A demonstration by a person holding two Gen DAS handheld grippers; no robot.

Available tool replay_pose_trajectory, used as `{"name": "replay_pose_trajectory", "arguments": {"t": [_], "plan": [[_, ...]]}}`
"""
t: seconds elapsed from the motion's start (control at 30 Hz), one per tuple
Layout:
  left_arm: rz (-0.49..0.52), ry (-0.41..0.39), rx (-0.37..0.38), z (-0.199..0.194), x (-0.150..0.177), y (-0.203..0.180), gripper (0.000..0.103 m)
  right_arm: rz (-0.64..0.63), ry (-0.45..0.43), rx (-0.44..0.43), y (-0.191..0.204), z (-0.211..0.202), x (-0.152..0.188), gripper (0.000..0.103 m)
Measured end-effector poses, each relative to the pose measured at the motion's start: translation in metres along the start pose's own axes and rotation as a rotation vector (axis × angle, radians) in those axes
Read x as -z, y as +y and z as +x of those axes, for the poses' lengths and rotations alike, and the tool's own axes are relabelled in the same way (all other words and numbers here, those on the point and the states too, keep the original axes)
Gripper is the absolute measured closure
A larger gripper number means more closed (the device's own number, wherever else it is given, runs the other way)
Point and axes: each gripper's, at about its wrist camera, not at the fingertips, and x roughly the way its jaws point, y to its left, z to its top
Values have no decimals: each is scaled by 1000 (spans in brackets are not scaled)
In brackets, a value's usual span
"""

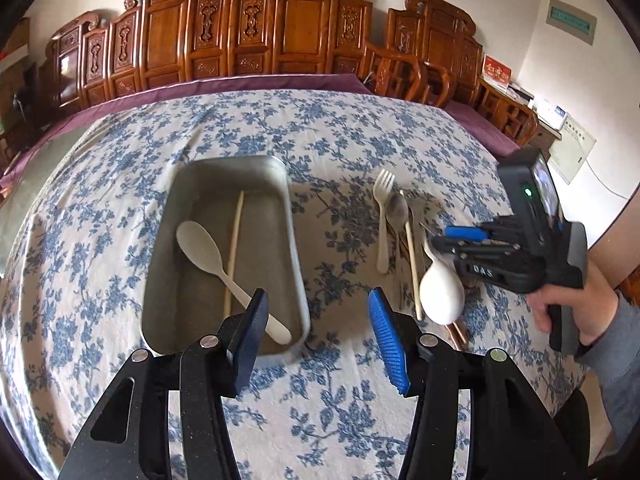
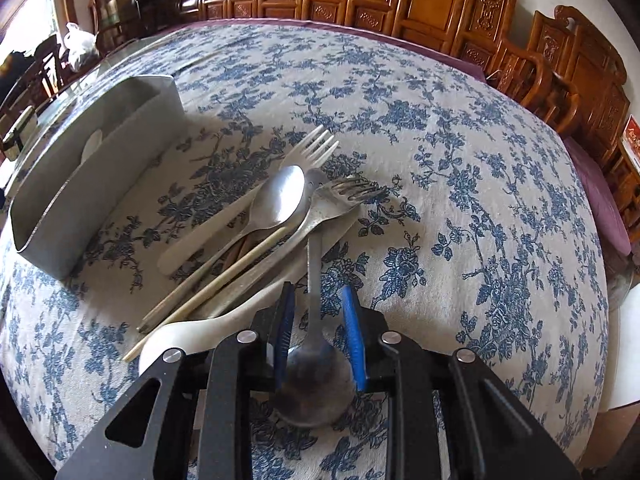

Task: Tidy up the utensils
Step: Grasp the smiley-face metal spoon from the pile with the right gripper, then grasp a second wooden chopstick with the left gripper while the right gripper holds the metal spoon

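A metal tray (image 1: pixel 294 216) holds a cream spoon (image 1: pixel 208 252) and one chopstick (image 1: pixel 235 240). My left gripper (image 1: pixel 318 296) hangs open over the tray's near right corner with nothing between its fingers. To the right lies a pile of utensils: a white fork (image 2: pixel 224 216), a metal spoon (image 2: pixel 280 200), a metal fork (image 2: pixel 344 192), chopsticks (image 2: pixel 224 276) and a white spoon (image 2: pixel 208 324). My right gripper (image 2: pixel 317 288) points down at the pile's near end. Its fingers straddle the thin handle of a dull metal spoon (image 2: pixel 314 380) without pressing on it. That gripper (image 1: pixel 440 240) also shows in the left wrist view.
A blue-flowered cloth (image 1: pixel 320 136) covers the round table. Carved wooden chairs (image 1: pixel 404 76) and panels line the far side. A hand (image 1: pixel 568 308) in a grey sleeve holds the right gripper at the table's right edge. The tray's wall (image 2: pixel 92 184) stands left of the pile.
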Motion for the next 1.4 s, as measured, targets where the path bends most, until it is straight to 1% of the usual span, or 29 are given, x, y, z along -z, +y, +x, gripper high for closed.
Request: {"name": "replay_pose_trajectory", "arguments": {"t": [0.13, 0.17, 0.23, 0.33, 0.43, 0.53, 0.73, 0.9, 1.07, 1.2, 1.23, 1.27, 1.37, 1.4], "plan": [[7, 11, 7, 4, 7, -11, 53, -3, 11, -15, -3, 3, 0, 81], [11, 16, 9, 6, 8, -14, 53, -2, 14, -19, -4, 3, 0, 83], [19, 21, 10, 9, 9, -18, 53, -9, 22, -31, -3, 2, 1, 93], [23, 26, 14, 13, 10, -23, 53, -32, 33, -20, 1, -1, 3, 95], [26, 32, 17, 17, 13, -25, 53, -27, 45, -16, 0, -2, 4, 96], [37, 33, 17, 20, 14, -28, 53, -35, 35, 9, -4, -10, 4, 96], [50, 38, 27, 28, 15, -34, 53, -11, 30, 42, -25, -28, 8, 96], [76, 40, 28, 38, 12, -40, 54, -2, 8, 69, -35, -34, 14, 96], [106, 54, 8, 54, 4, -43, 57, -1, -37, 88, -39, -39, 14, 96], [134, 83, 20, 72, -1, -48, 59, 4, -46, 75, -42, -38, 13, 96], [138, 92, 21, 76, -1, -49, 61, 3, -52, 71, -41, -38, 13, 96], [151, 107, 15, 83, -1, -51, 64, 2, -55, 69, -41, -38, 13, 96], [191, 98, -51, 92, -1, -55, 65, 0, -60, 64, -41, -39, 13, 96], [191, 97, -56, 92, -2, -55, 65, -2, -60, 63, -41, -39, 13, 96]]}}
